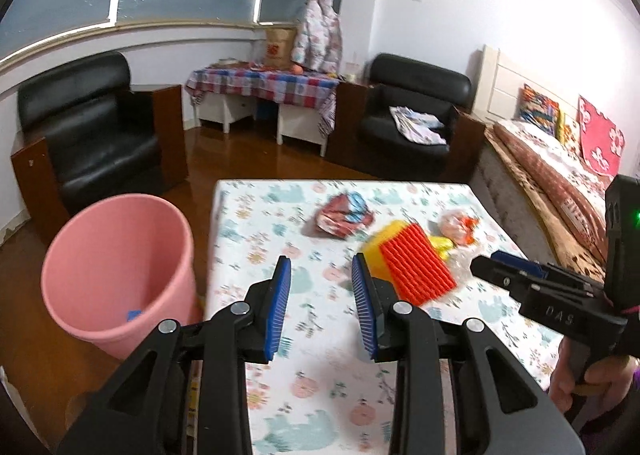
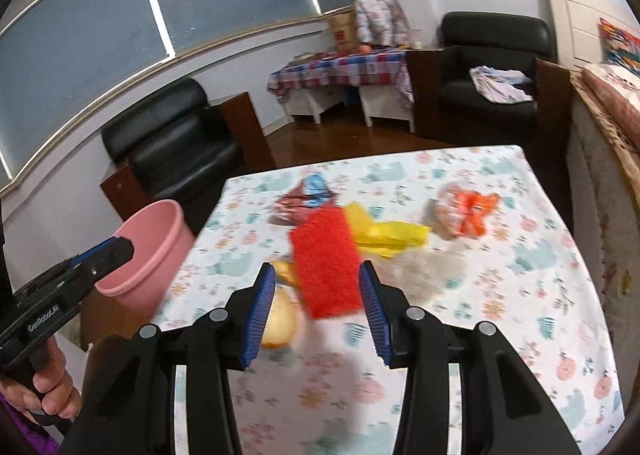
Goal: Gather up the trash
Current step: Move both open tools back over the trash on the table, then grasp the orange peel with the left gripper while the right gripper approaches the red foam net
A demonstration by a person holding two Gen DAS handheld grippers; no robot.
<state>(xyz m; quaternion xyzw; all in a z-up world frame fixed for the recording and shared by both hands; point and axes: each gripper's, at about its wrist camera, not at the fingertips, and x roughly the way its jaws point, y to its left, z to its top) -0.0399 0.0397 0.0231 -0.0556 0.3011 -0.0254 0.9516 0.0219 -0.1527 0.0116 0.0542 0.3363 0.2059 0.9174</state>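
right gripper (image 2: 317, 303): hovers low over the floral-cloth table (image 2: 500, 335), fingers apart, empty
orange ribbed sponge (image 2: 326, 265): just ahead, between the fingertips
left gripper (image 1: 322, 297): fingers apart, empty

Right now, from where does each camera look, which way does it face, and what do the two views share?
Left wrist: sits behind the open left gripper, faces across the table to the armchairs; the right gripper enters at right.
Right wrist: sits behind the open right gripper, faces the orange ridged sheet; the left gripper and left hand show at left.
Shared: pink bin, orange ridged sheet, table.
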